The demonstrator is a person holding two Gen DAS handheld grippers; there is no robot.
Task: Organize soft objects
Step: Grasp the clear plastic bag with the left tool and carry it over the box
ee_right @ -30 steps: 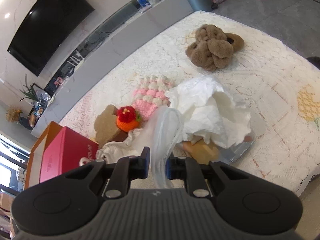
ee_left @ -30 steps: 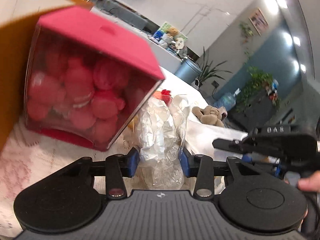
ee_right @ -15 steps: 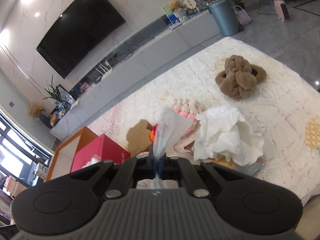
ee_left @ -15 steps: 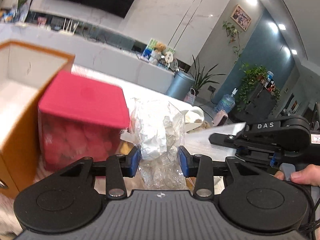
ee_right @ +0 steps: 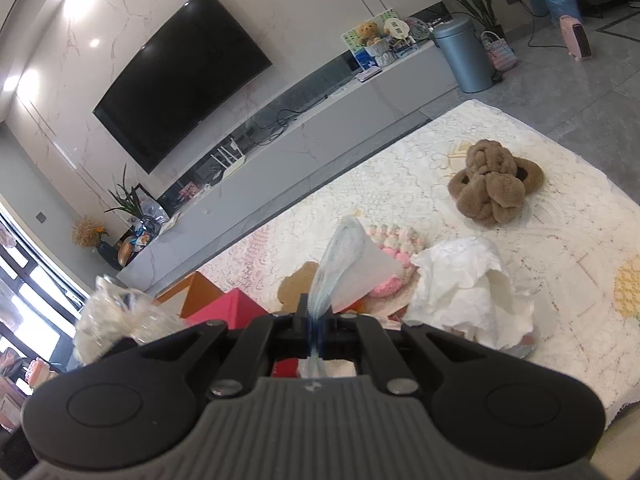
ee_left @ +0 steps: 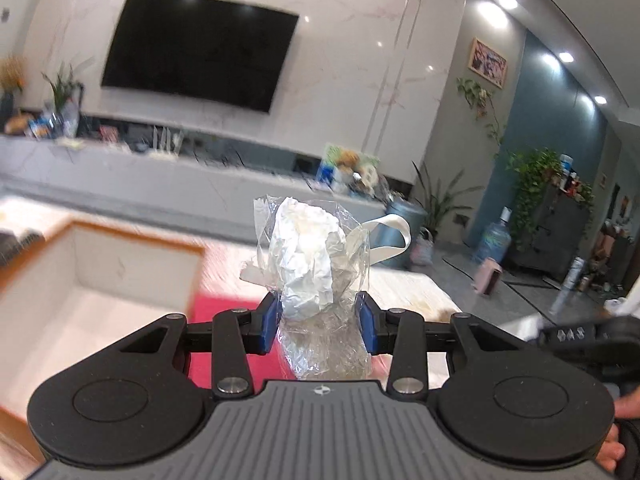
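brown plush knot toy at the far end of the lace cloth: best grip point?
Judging by its pose, take the brown plush knot toy across its raised knotted middle, coming from above. It lies flat on the white lace tablecloth, clear of other items, and the central lump looks like its thickest, most pinchable part.

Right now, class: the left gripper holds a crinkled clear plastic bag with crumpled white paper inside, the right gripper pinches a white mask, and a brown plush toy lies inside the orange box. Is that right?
Not quite. The brown plush toy lies on the white lace cloth, outside the orange box, as the right wrist view shows. The left gripper does hold the clear plastic bag, and the right gripper pinches the white mask.
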